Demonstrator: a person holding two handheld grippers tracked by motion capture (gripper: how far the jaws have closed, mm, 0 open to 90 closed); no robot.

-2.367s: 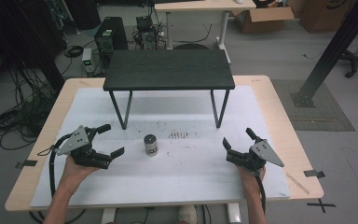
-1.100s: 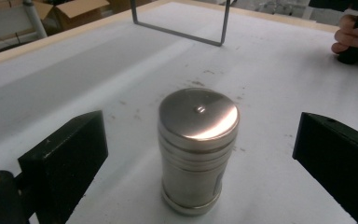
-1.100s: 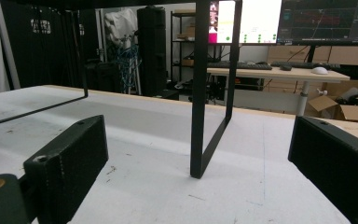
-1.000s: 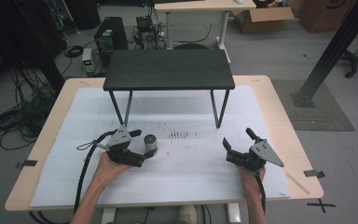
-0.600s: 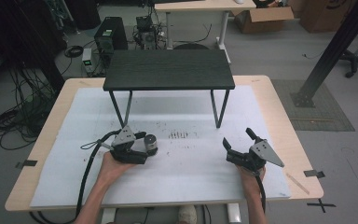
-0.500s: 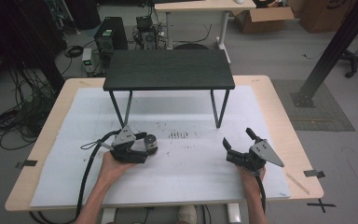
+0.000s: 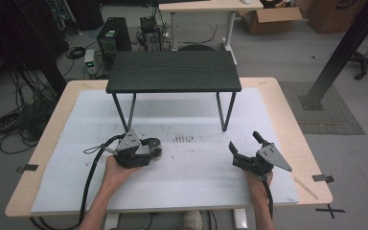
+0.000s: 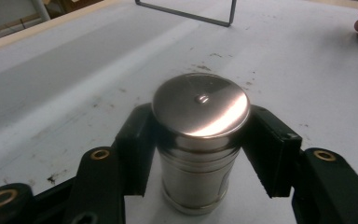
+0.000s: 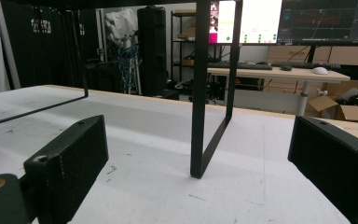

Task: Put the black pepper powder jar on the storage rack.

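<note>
1. We see the metal canister (image 8: pixel 199 144) standing upright on the white sheet (image 7: pixel 182 182) that covers the bench (image 7: pixel 48 143), just in front of the left legs of the black stand (image 7: pixel 172 71).
2. Left hand-held gripper (image 8: pixel 200 149): in its own view the two black jaws sit on either side of the canister body just below the lid, both pads touching it, so we record it as closed on the canister. The canister base rests on the sheet.
3. The canister lid is flat and shiny, with a small dimple at its centre; a raised ring runs round the foot.
4. In the high view the left hand-held gripper (image 7: pixel 146 151) lies low on the sheet, held by the person's left hand (image 7: pixel 117 170), its cable (image 7: pixel 93 167) trailing back towards the near bench edge.
5. Right hand-held gripper (image 7: pixel 244 146): jaws spread wide and holding nothing, resting near the right side of the sheet, well apart from the canister.
6. The right gripper view looks between its open jaws at a leg of the stand (image 9: pixel 209 93).
7. Dark specks (image 7: pixel 184 139) mark the sheet between the two grippers.
</note>
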